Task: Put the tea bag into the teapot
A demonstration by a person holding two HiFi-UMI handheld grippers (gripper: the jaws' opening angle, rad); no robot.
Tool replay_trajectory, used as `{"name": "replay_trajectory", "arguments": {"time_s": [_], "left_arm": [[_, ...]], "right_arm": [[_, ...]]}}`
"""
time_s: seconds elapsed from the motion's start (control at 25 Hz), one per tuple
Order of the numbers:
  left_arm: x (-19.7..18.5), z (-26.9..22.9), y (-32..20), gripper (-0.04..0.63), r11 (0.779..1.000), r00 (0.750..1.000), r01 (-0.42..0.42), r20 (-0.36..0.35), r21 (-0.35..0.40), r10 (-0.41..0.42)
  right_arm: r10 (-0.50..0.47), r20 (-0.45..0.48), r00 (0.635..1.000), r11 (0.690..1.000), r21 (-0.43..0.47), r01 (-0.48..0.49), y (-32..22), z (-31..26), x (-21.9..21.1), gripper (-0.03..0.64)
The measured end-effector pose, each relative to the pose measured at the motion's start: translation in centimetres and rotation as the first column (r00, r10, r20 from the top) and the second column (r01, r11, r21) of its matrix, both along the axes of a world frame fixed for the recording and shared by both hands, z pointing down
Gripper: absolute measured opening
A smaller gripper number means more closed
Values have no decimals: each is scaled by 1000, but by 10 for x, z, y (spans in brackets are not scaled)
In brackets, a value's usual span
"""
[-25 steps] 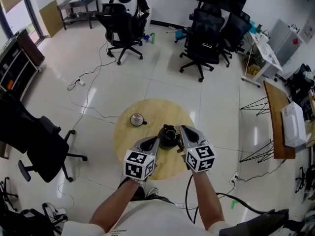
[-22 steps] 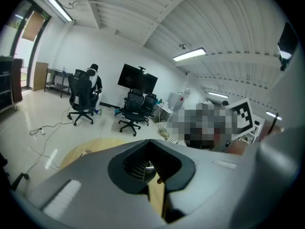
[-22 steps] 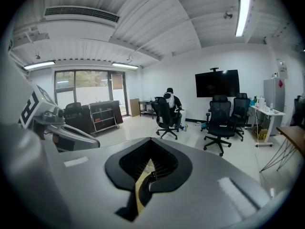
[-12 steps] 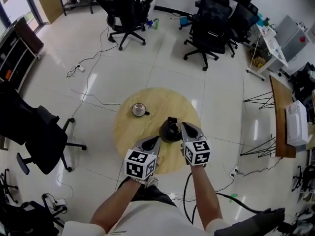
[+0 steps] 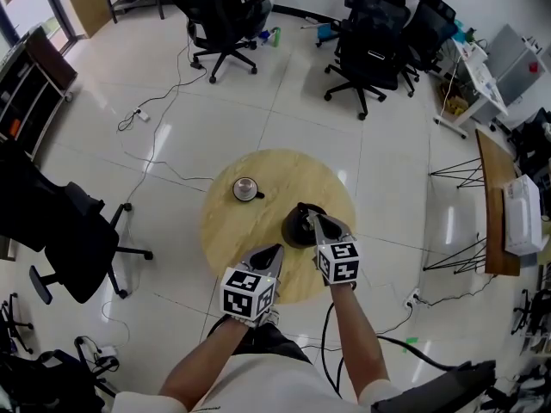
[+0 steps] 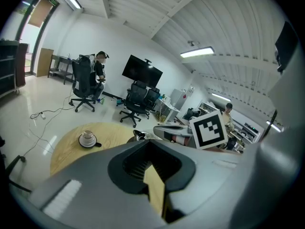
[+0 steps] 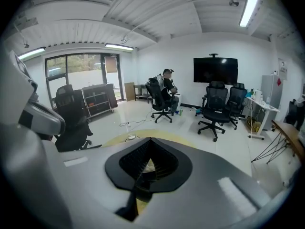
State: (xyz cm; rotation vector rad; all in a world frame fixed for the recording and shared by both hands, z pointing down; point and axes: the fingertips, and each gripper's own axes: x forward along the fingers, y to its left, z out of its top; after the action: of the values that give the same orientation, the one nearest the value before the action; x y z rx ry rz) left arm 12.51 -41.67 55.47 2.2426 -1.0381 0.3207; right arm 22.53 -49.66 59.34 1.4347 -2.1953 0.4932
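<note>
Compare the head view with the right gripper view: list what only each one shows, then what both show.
Only the head view: the black teapot plainly, beneath the right gripper, and the person's forearms. Only the right gripper view: a pale scrap, apparently the tea bag, pinched in that gripper, and the ceiling lights. Both: the round wooden table, the cup on its saucer, the office chairs.

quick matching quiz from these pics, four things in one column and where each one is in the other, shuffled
Things:
1 cup
2 teapot
3 left gripper
4 right gripper

Places:
A over the near part of the table, left of the teapot
B on the table's far left part
C at the teapot, holding the tea bag
D near the table's middle

Pairs: 1-B, 2-D, 3-A, 4-C
</note>
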Motion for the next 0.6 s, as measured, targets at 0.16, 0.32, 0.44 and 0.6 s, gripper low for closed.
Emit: {"name": "replay_trajectory", "arguments": {"time_s": [0.16, 0.32, 0.44, 0.6], "left_arm": [[-2, 0, -1, 12, 1000, 1000, 1, 3, -1, -1], [-1, 2, 2, 12, 1000, 1000, -7, 6, -3, 7], [-2, 3, 3, 12, 1000, 1000, -10, 8, -7, 11], [0, 3, 3, 12, 1000, 1000, -16, 9, -8, 16]], "right_arm": [[-7, -18, 1000, 1000, -30, 6, -2, 12, -1, 3], [4, -20, 1000, 999, -33, -5, 0, 17, 2, 28], [13, -3, 1000, 999, -31, -13, 2, 17, 3, 51], [23, 15, 1000, 999, -25, -22, 5, 13, 7, 63]]}}
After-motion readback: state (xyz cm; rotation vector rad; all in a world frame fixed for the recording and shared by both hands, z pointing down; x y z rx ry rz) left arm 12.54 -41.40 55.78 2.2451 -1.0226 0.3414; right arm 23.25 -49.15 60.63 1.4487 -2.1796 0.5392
